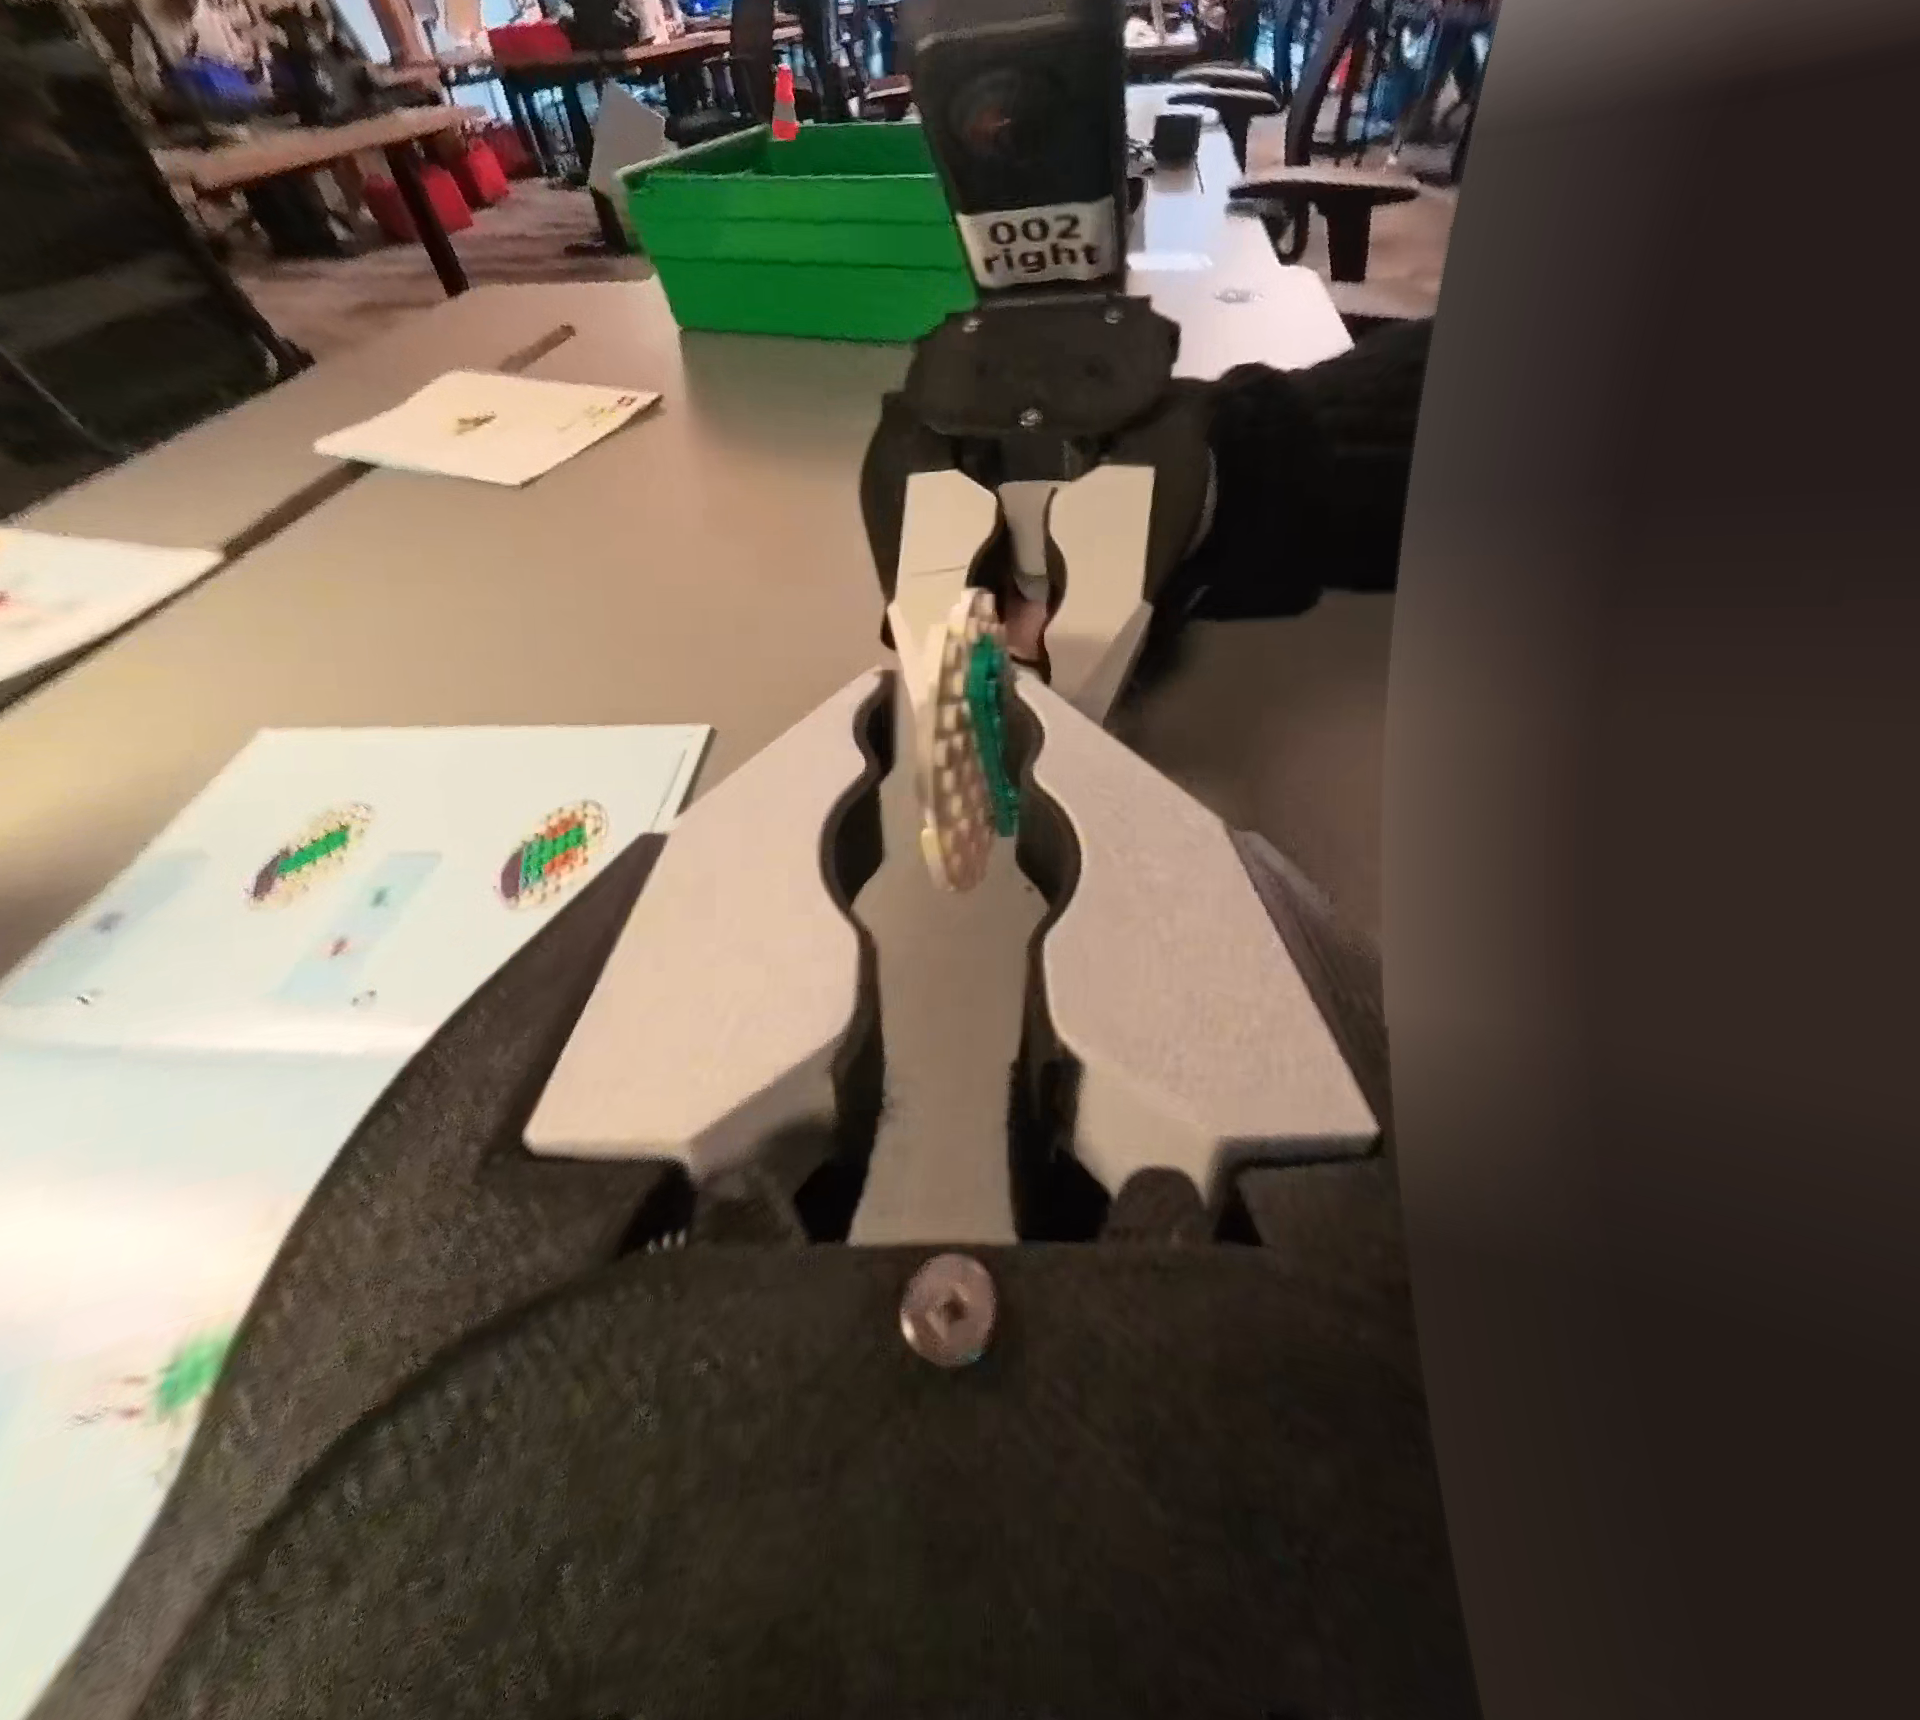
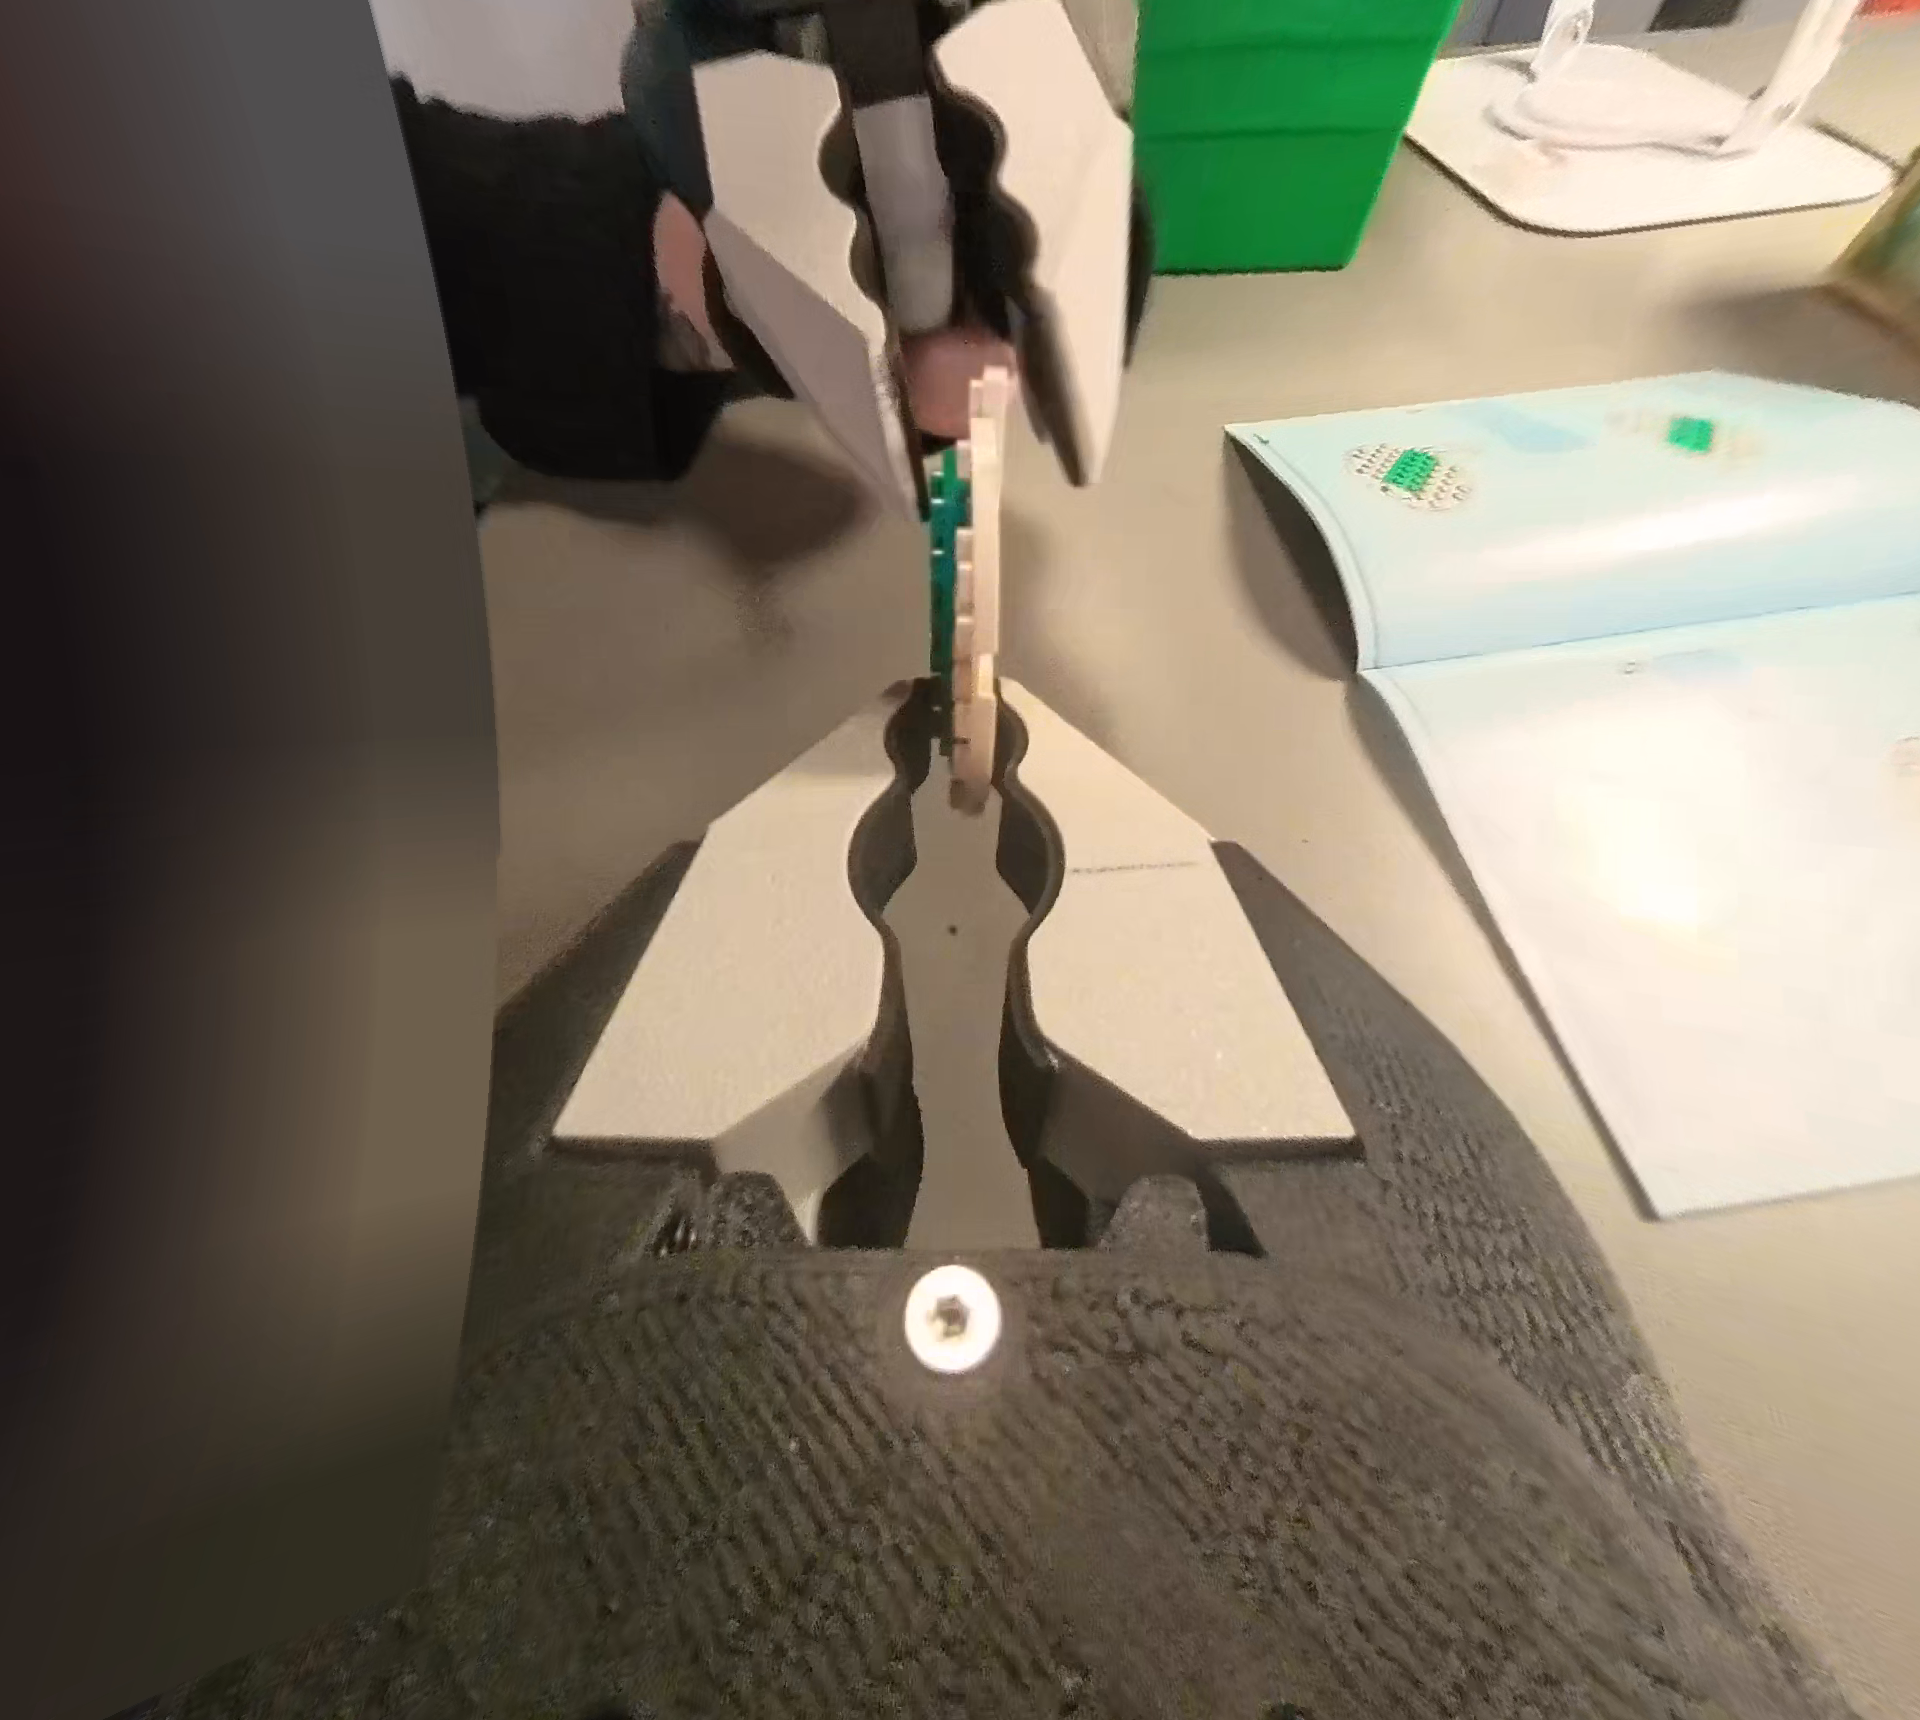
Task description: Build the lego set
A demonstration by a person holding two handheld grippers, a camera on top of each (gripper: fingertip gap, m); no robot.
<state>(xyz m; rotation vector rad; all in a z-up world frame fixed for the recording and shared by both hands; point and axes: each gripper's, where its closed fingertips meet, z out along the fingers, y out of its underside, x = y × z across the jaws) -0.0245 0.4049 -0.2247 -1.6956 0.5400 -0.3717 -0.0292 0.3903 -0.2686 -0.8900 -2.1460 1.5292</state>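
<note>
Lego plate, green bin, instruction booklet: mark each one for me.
Lego plate (image 1: 961,777): left wrist view, on its white studded face.
Green bin (image 2: 1262,143): right wrist view, on its front wall.
Instruction booklet (image 2: 1621,569): right wrist view, on the upper open page.

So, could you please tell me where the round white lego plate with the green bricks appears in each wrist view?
Left wrist view: lego plate at centre, on edge between both grippers' fingertips.
Right wrist view: lego plate upper centre, edge-on.
Shared landmark: the open instruction booklet on the table.
</note>
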